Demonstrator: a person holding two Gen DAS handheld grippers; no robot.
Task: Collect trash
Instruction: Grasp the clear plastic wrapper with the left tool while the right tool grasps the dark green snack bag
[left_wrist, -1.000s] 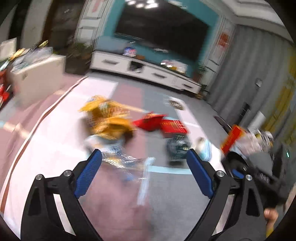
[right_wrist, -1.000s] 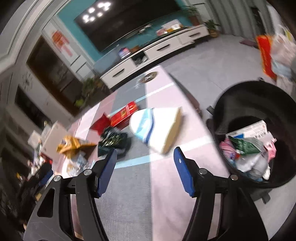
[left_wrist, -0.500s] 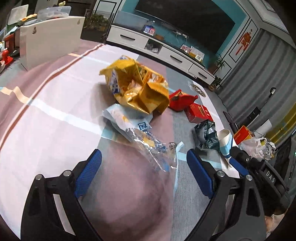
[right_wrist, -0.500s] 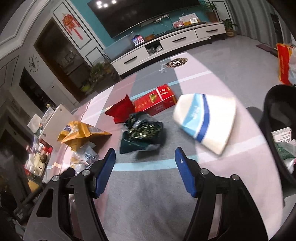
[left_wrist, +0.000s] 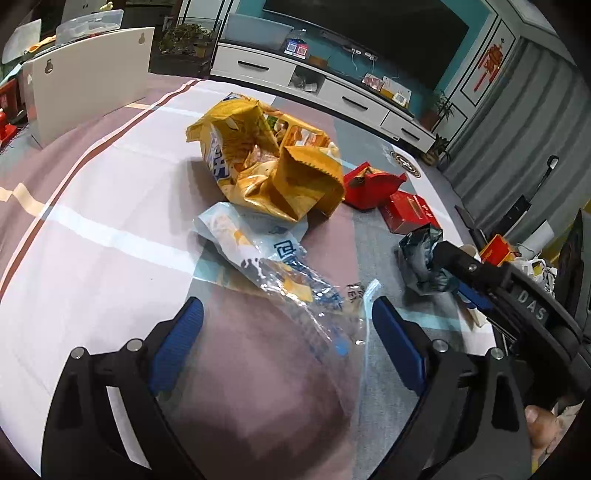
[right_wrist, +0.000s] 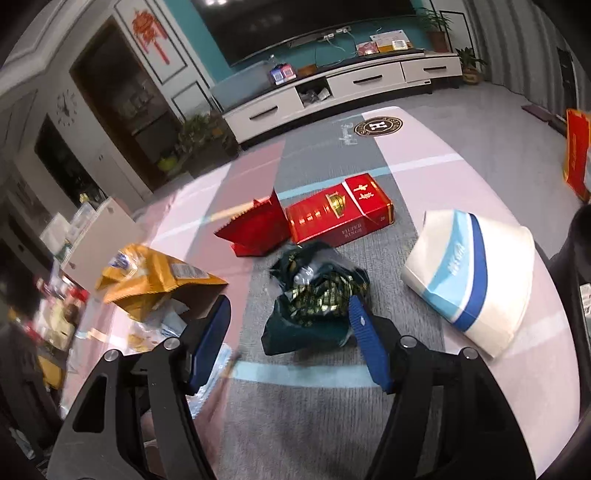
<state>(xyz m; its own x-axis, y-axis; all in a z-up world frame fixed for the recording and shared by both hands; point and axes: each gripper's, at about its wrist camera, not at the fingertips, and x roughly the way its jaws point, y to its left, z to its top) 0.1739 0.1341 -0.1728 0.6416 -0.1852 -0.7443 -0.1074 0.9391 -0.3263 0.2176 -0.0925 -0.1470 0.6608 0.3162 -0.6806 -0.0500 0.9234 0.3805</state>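
Observation:
Trash lies on a striped rug (left_wrist: 92, 236). My left gripper (left_wrist: 287, 302) hangs open just above a clear plastic wrapper (left_wrist: 273, 266), whose near end lies between the blue pads without touching them. Behind the wrapper sits a crumpled yellow chip bag (left_wrist: 269, 166). My right gripper (right_wrist: 289, 302) is open, with its fingertips on either side of the near edge of a dark green foil bag (right_wrist: 314, 295). Beyond that bag lie a red cigarette carton (right_wrist: 340, 214) and a red folded box (right_wrist: 255, 229). A white paper cup with blue stripes (right_wrist: 472, 280) lies on its side to the right.
A black bin (right_wrist: 569, 258) shows at the right edge of the right wrist view. A white TV cabinet (right_wrist: 332, 92) runs along the far wall. A white board (left_wrist: 88, 81) stands at the rug's left. An orange bag (right_wrist: 576, 155) stands at far right.
My left gripper sank and tipped down toward the clear wrapper. My right gripper swung left, away from the black bin and the paper cup, and now faces the green foil bag.

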